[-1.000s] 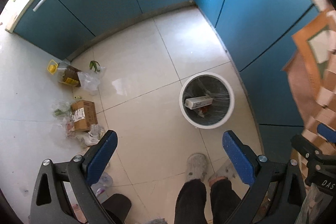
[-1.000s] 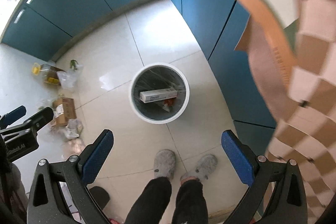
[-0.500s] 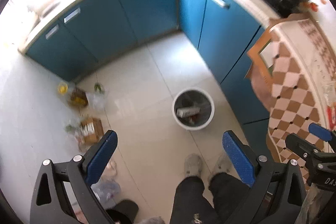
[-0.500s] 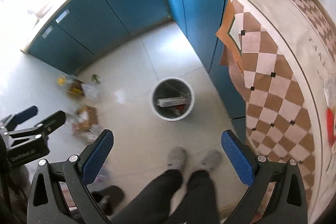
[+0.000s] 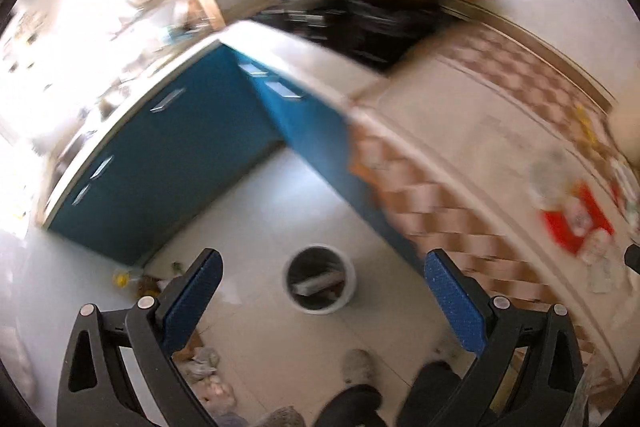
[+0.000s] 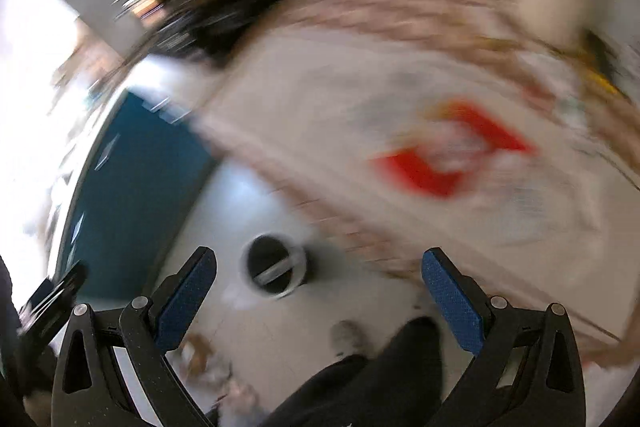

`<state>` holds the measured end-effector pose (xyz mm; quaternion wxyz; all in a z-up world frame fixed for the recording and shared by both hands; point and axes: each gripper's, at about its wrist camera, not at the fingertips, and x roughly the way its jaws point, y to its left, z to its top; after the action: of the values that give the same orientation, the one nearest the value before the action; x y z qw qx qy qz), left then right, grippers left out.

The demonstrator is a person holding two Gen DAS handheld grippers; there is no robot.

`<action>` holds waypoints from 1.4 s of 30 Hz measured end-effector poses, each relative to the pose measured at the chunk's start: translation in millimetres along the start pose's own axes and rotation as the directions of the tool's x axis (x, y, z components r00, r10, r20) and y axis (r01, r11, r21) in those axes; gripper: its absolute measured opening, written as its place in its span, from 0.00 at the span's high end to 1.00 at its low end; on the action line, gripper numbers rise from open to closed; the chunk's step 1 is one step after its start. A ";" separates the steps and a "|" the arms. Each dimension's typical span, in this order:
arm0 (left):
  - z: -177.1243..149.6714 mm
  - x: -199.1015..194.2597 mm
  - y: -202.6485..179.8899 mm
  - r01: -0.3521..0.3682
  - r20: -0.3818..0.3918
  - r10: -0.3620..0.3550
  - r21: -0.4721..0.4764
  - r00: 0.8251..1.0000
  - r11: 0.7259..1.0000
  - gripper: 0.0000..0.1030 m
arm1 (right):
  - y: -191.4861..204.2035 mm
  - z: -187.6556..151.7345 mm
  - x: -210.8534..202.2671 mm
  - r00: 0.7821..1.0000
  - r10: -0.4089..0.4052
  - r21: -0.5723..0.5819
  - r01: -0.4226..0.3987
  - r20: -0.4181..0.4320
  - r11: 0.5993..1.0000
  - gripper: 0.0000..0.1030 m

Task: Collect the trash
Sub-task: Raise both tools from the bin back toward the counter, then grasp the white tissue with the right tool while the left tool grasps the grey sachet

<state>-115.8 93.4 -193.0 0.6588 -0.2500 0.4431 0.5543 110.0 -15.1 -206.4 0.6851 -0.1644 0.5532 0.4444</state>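
A round white trash bin (image 5: 319, 279) with a dark liner stands on the tiled floor and holds a white box; it also shows, blurred, in the right wrist view (image 6: 274, 271). Trash lies on the floor at the left: a yellow-capped bottle (image 5: 120, 277), bags and a cardboard box (image 5: 192, 345). More trash lies on the checkered tablecloth, with a red and white packet (image 5: 576, 221) that is blurred in the right wrist view (image 6: 448, 157). My left gripper (image 5: 320, 291) is open and empty, high above the floor. My right gripper (image 6: 318, 293) is open and empty.
Blue cabinets (image 5: 168, 163) run along the back and right under a pale counter. A table with a brown checkered cloth (image 5: 460, 163) fills the right. A dark stove (image 5: 380, 11) sits behind it. The person's legs and slippers (image 5: 360, 367) are below.
Both grippers have risen and tilted up, away from the bin. The bin looks smaller and the tabletop with the red packet has come into view. Both stay open.
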 end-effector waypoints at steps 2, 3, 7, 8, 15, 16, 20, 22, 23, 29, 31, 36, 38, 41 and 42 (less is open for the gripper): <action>7.3 1.7 -57.7 0.054 -0.025 -0.052 0.077 0.998 0.996 0.00 | -67.3 14.2 -6.0 0.996 -0.086 0.103 0.085 0.013 0.991 0.00; 8.6 2.3 -80.8 0.068 -0.039 -0.064 0.111 0.997 0.992 0.00 | -98.3 20.5 -5.3 0.992 -0.122 0.148 0.118 0.014 0.982 0.00; 4.5 17.9 -182.4 0.180 -0.159 -0.146 0.219 0.976 0.959 0.00 | -215.6 27.7 6.1 0.977 -0.210 0.322 0.208 -0.029 0.924 0.01; 2.3 19.6 -202.7 0.200 -0.189 -0.158 0.229 0.969 0.953 0.00 | -233.6 28.8 11.1 0.975 -0.220 0.337 0.221 -0.040 0.915 0.04; -31.4 45.4 -314.9 0.416 -0.441 -0.305 0.180 0.844 0.892 0.07 | -287.0 31.0 59.3 0.978 -0.174 0.346 0.202 -0.110 0.916 0.61; -35.2 49.1 -325.4 0.434 -0.464 -0.318 0.167 0.827 0.885 0.12 | -291.9 28.2 63.6 0.981 -0.156 0.348 0.187 -0.114 0.919 0.69; -40.8 65.9 -355.6 0.459 -0.502 -0.336 0.141 0.797 0.877 0.18 | -304.0 20.4 52.1 0.986 -0.143 0.340 0.162 -0.080 0.926 0.83; -41.7 71.7 -363.6 0.451 -0.502 -0.327 0.147 0.801 0.880 0.23 | -312.7 15.0 43.4 0.988 -0.135 0.349 0.153 -0.075 0.925 0.84; -41.9 74.7 -366.6 0.442 -0.503 -0.315 0.153 0.805 0.884 0.28 | -316.5 11.7 40.0 0.988 -0.133 0.353 0.151 -0.076 0.924 0.85; -32.6 68.0 -369.3 0.379 -0.412 -0.270 0.208 0.870 0.902 0.90 | -342.3 -1.1 25.4 0.988 -0.129 0.381 0.151 -0.083 0.912 0.85; -29.7 69.4 -367.0 0.395 -0.417 -0.285 0.206 0.863 0.895 0.99 | -346.3 -4.2 23.3 0.989 -0.127 0.393 0.148 -0.079 0.908 0.85; -35.5 54.7 -362.0 0.426 -0.415 -0.307 0.231 0.856 0.875 1.00 | -350.8 -10.2 10.7 0.996 -0.073 0.424 0.086 -0.047 0.902 0.85; -40.4 37.1 -357.0 0.441 -0.394 -0.323 0.258 0.861 0.860 1.00 | -349.0 -10.6 2.9 1.000 -0.023 0.433 0.027 -0.014 0.901 0.85; -32.6 10.9 -359.7 0.453 -0.333 -0.351 0.310 0.875 0.836 1.00 | -343.2 -9.2 -8.2 1.000 0.011 0.428 -0.020 0.022 0.904 0.85; -28.9 3.4 -359.4 0.455 -0.313 -0.361 0.321 0.879 0.830 1.00 | -340.7 -8.3 -12.0 0.999 0.012 0.424 -0.024 0.031 0.905 0.85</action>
<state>217.4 -22.2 -268.0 0.7401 -0.2699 0.5550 0.2673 374.4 -213.8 -289.1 0.7080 -0.0005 0.6286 0.3219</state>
